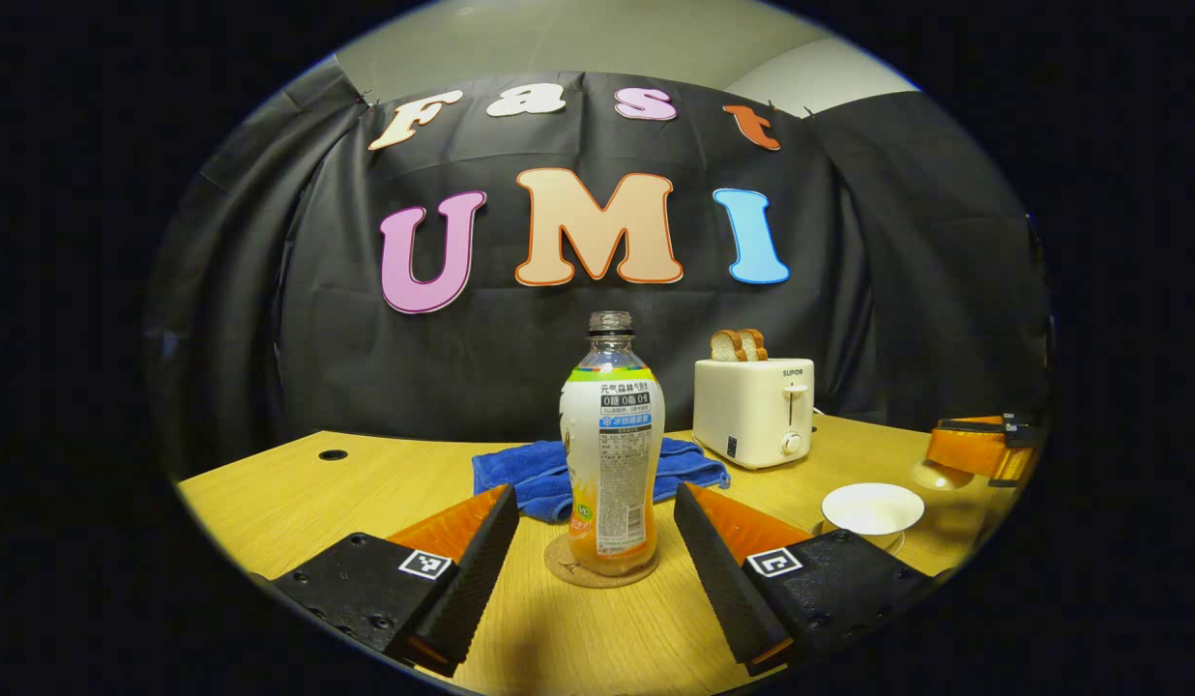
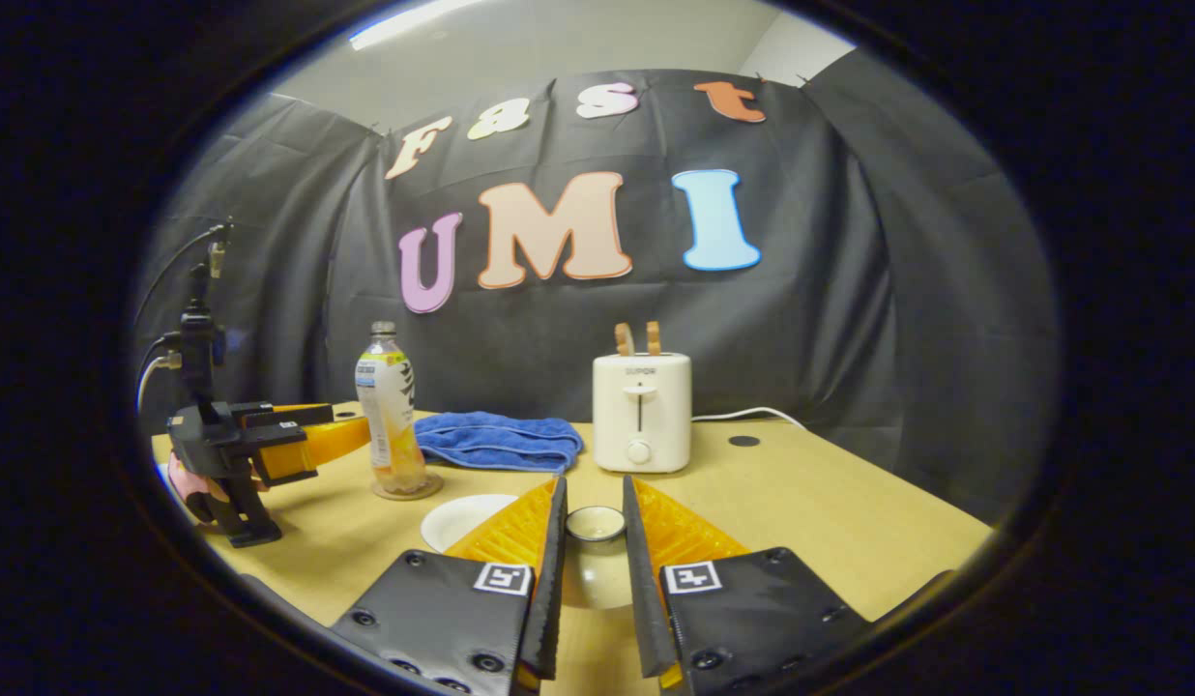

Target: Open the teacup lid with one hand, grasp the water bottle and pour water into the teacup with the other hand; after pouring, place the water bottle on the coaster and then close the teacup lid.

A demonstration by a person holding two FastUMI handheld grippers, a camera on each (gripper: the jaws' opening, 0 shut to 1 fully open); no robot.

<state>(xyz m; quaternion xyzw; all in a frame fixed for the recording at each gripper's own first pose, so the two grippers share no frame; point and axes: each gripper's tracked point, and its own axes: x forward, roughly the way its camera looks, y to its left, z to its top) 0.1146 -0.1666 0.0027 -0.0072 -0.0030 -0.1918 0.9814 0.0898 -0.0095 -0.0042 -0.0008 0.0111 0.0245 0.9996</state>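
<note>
Warm overhead light, soft shadows on table [image 1: 269, 503]; sharp centre, strong fisheye bend at edges.

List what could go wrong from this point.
1. The water bottle stands uncapped on the coaster between the open left gripper's fingers; a bump from a finger could tip and spill it.
2. The right gripper pinches the teacup lid narrowly, so it may slip.

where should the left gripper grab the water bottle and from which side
Grip the water bottle around its labelled middle, coming in level from the front, as the left gripper is already lined up. It stands upright on the coaster, capless, so a level side grip should keep it from spilling. The fingers are open wider than the body, which sits between them. The blue towel lies behind.
</note>
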